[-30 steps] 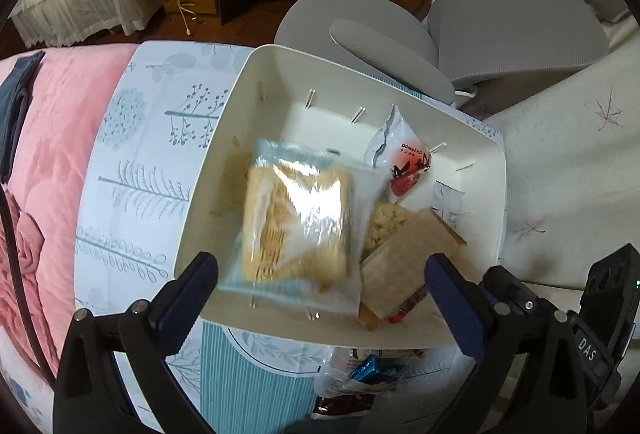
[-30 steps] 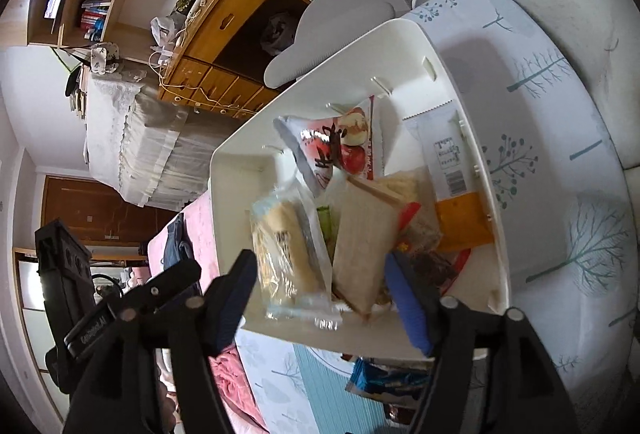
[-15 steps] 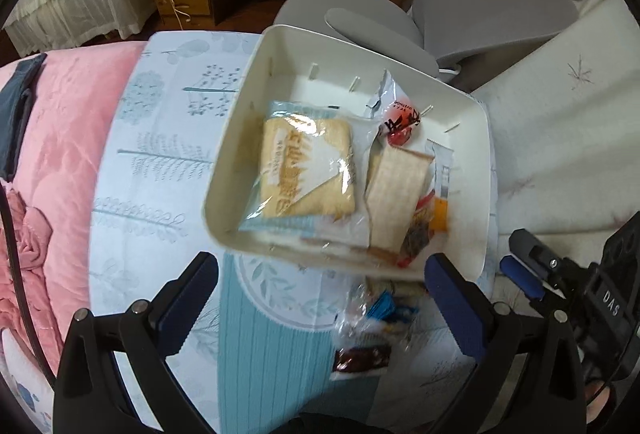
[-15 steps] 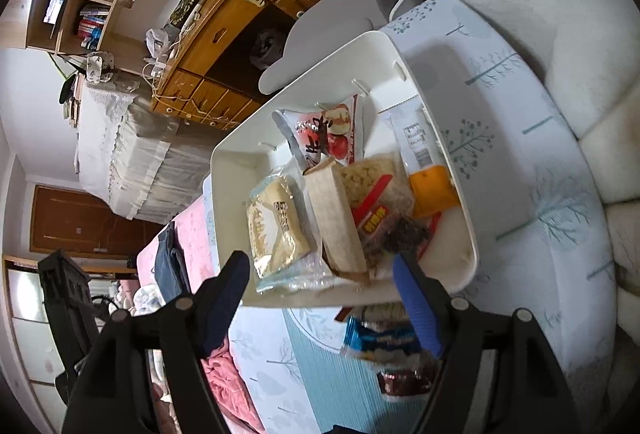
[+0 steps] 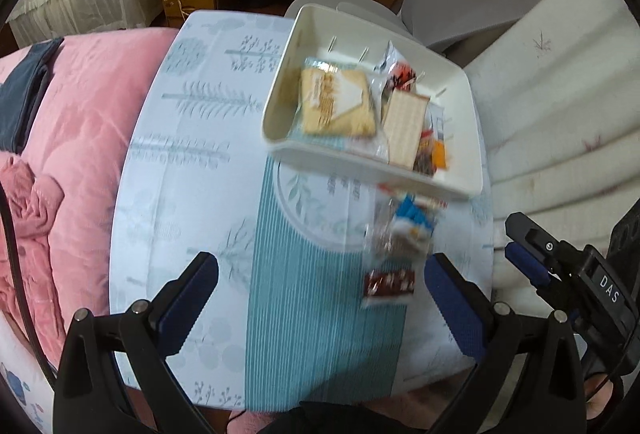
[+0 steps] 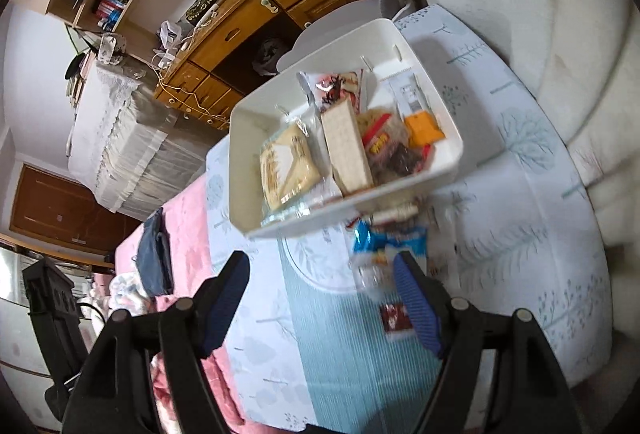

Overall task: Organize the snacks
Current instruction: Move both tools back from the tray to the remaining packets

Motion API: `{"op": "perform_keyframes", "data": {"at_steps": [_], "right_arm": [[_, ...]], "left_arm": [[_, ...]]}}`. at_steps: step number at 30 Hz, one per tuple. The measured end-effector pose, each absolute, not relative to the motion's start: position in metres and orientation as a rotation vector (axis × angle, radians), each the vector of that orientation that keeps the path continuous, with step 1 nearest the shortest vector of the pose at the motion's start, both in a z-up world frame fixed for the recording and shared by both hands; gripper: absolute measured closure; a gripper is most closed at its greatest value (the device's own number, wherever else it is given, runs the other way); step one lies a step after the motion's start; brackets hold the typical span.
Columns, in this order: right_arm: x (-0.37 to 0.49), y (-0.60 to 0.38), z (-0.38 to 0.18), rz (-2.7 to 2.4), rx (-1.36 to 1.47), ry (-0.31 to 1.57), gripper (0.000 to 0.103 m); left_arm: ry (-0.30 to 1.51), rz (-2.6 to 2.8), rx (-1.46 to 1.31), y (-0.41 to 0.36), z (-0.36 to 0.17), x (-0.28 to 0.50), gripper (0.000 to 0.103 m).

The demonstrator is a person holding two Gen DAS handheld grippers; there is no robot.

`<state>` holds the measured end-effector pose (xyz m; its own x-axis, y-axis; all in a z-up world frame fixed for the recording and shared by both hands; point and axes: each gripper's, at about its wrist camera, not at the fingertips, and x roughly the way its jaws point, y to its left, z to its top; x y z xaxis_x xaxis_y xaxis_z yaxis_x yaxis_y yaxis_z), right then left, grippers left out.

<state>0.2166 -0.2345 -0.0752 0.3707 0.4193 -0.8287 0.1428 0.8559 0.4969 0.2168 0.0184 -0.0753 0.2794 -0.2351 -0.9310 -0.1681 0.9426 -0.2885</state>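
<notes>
Your white bin (image 5: pixel 372 162) sits at the far right of the bench (image 5: pixel 192 194), stiff-walled and already carrying several packets, so it would be awkward to lift by one rim. Inside, the big cracker pack (image 5: pixel 338 102) is light, crinkly and easily crushed. Just beside the bin's near wall, the loose snacks remain: a blue wrapper (image 6: pixel 386 240) on clear film, slippery and soft, best pinched at a sealed edge, and a small red packet (image 6: pixel 394 318) lying flat. Your left gripper (image 5: pixel 320 298) and right gripper (image 6: pixel 320 298) both hang wide open, holding nothing.
</notes>
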Motion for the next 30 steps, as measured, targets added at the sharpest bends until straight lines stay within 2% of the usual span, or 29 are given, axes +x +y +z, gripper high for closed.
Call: {"op": "perform_keyframes", "data": {"at_steps": [13,30], "right_arm": [[0.123,-0.244,-0.106,0.085,0.460,1.177,0.028],[0.130,-0.309,-0.137,0.171,0.243,1.198,0.028]], "left_arm": [[1.294,-0.016,-0.433,0.035,-0.111,0.139,0.000],[1.295,0.048,-0.342,-0.031,-0.121,0.137,0.000]]}}
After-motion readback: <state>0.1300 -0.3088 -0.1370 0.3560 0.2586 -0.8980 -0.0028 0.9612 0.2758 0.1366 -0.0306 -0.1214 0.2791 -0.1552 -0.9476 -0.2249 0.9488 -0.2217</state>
